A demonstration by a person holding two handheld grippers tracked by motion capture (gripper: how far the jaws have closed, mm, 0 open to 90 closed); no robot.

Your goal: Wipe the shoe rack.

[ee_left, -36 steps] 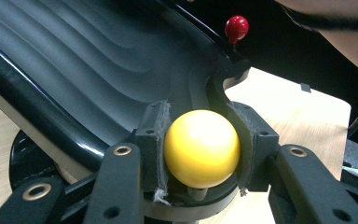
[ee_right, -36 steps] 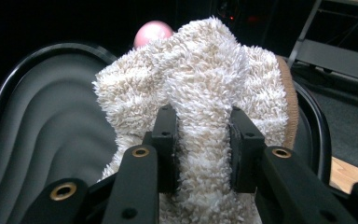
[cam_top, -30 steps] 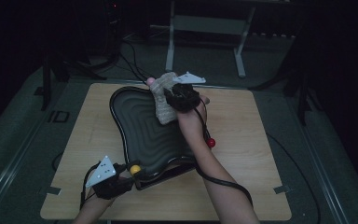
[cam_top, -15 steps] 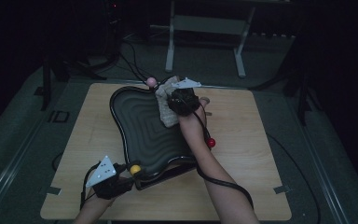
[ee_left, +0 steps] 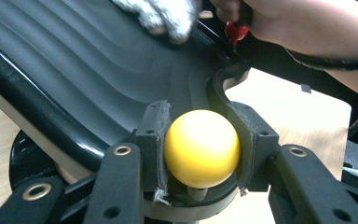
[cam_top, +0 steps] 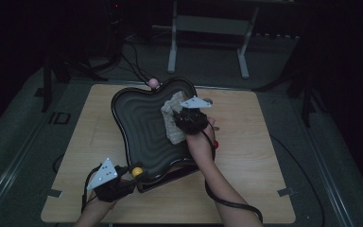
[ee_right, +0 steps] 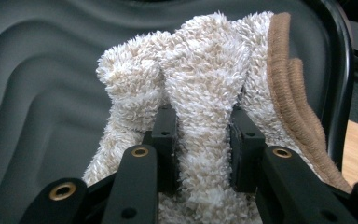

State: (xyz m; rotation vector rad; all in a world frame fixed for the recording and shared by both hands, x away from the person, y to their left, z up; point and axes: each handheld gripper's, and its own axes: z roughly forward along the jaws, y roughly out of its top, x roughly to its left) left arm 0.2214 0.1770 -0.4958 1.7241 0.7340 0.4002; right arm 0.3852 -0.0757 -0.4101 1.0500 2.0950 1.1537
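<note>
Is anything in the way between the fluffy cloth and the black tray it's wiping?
Nothing visible is. The right gripper is shut on the cloth, and the cloth lies right on the ridged tray. The left gripper holds the tray's yellow knob at the near edge, away from the cloth.

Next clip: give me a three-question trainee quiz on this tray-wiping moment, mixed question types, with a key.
1. True or false: the right gripper is shut on the fluffy cloth.
2. What does the left gripper clamp? A) red knob B) yellow ball knob C) cable
3. Fill in: the cloth lies on the black ridged ____.

Key: 1 true; 2 B; 3 tray.
</note>
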